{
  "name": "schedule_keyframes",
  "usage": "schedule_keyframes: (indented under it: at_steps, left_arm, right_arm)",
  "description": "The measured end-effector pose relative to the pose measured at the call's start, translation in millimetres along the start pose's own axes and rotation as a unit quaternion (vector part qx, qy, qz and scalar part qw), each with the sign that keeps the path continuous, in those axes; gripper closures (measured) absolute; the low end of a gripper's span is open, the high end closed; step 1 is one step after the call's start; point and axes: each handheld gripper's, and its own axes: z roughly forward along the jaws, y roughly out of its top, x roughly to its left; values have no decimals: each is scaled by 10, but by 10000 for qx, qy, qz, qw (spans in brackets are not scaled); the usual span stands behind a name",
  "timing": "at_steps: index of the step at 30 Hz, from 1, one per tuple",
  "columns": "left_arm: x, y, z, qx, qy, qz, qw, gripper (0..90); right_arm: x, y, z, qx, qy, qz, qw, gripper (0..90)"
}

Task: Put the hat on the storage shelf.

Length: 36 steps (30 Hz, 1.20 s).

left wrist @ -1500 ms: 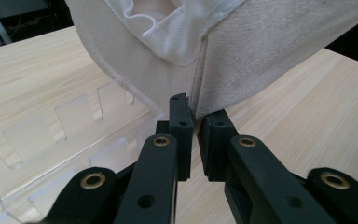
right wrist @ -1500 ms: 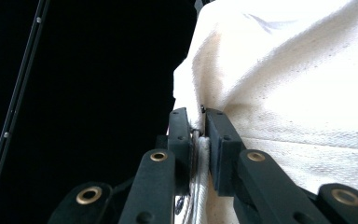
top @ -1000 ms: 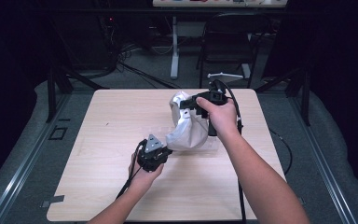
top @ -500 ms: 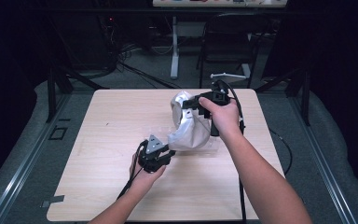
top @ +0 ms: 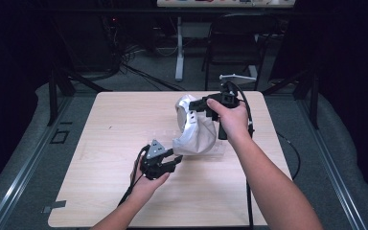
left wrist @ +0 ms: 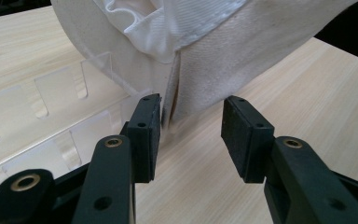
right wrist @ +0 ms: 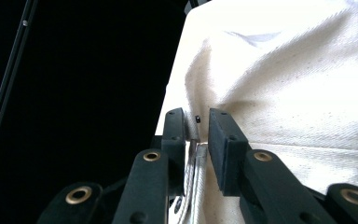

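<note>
A white canvas cloth (top: 196,132) hangs over the middle of the wooden table (top: 110,143), its lower end resting on the top. My right gripper (top: 195,108) is shut on the cloth's upper edge and holds it up; in the right gripper view the jaws (right wrist: 196,116) pinch a stitched seam of the cloth (right wrist: 298,84). My left gripper (top: 174,159) is low at the cloth's bottom left corner, open. In the left gripper view the gripper (left wrist: 191,105) has the cloth's lower edge (left wrist: 242,51) just beyond its tips, close to the left pad.
A clear plastic rack with slots (left wrist: 37,121) lies flat on the table under and beside the cloth (top: 215,149). Cables trail from both grippers toward the table's near edge. A dark chair (top: 239,43) stands beyond the far edge.
My right gripper has shifted slightly to the right with the cloth in it. The left gripper has stayed open by the cloth's lower corner.
</note>
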Motion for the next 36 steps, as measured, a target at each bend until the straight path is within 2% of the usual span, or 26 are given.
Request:
schedule_keyframes:
  at_steps: [5, 21, 27, 36]
  left_arm:
    - [8, -7, -67, -27, -101, -96, 9999, 564]
    - [86, -94, -186, -17, -33, -152, 9999, 542]
    - [122, -133, -237, -27, -8, -217, 9998, 527]
    - [235, -236, -334, 38, 135, -254, 9996, 517]
  right_arm:
    - [-3, 0, -31, -1, 5, -22, 10000, 756]
    - [-91, -28, -169, -90, -22, -57, 9999, 728]
    - [-141, -30, -220, -118, -101, -54, 9999, 717]
    - [-331, -59, -329, -226, -386, -38, 9990, 701]
